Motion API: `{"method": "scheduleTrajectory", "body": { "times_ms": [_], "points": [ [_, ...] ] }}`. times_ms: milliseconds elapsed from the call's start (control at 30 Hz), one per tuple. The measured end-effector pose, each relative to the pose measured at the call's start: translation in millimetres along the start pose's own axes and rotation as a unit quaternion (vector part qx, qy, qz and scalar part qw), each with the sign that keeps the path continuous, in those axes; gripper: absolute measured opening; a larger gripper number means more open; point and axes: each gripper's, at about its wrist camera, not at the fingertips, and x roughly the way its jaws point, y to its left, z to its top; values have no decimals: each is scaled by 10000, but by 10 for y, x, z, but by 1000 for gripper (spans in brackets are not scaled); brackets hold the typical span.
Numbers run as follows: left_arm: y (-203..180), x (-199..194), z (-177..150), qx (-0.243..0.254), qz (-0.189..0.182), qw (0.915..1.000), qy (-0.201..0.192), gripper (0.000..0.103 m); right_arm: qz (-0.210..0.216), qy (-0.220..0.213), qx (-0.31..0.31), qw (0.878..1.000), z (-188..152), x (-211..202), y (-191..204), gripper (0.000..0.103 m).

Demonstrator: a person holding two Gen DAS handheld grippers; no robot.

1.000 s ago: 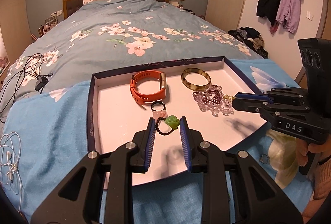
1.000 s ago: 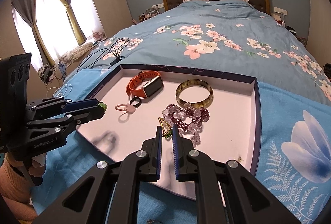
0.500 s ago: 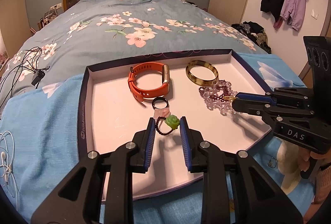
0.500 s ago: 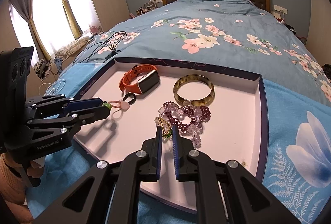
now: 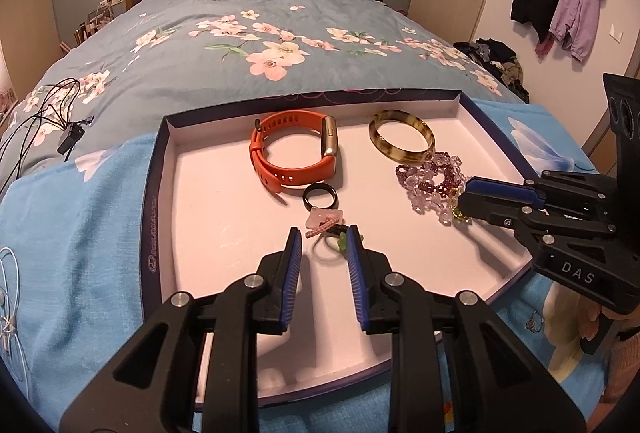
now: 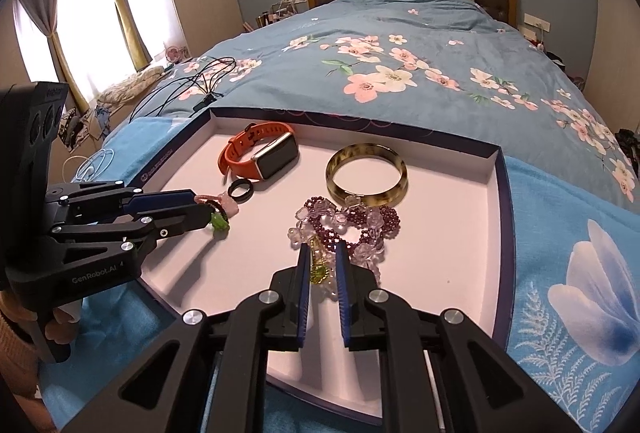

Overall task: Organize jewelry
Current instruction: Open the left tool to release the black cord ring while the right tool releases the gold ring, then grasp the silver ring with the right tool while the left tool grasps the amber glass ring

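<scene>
On a flowered bed lies a tray [image 5: 158, 193] of jewelry. The left gripper [image 5: 323, 238] pinches a green-charm bracelet [image 6: 218, 221] low over it; the right gripper's [image 6: 320, 260] jaws have just been opening around a gold charm [image 6: 318, 273]. Both pieces seem mid-placement; next, release and lift clear.

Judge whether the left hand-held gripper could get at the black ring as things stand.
Probably yes. The black ring lies flat in the tray, just beyond the left hand-held gripper. Only a pink charm and a green-bead piece lie between, so these may get nudged.
</scene>
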Motion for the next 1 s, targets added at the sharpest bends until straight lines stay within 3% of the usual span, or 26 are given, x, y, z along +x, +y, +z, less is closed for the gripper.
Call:
{"method": "scheduleTrajectory", "body": {
  "times_ms": [133,367,700,800,1000],
  "points": [
    [5,-49,-5,-7,11,10000,-66,25,38,-77,58,9999,3,-59,-23,12],
    [8,-415,-43,72,158,9985,-526,34,77,-306,181,9993,-6,-261,-70,15],
    [-123,-1031,-399,430,34,9939,-1018,42,306,-538,59,9981,-213,-732,-4,23],
    [-168,-1138,-523,500,-38,9932,-1053,43,258,-537,-7,9982,-340,-855,0,30],
    [-335,-1196,-793,754,-240,9931,-865,45,190,-352,13,9992,-632,-942,1,31]
  ]
}}
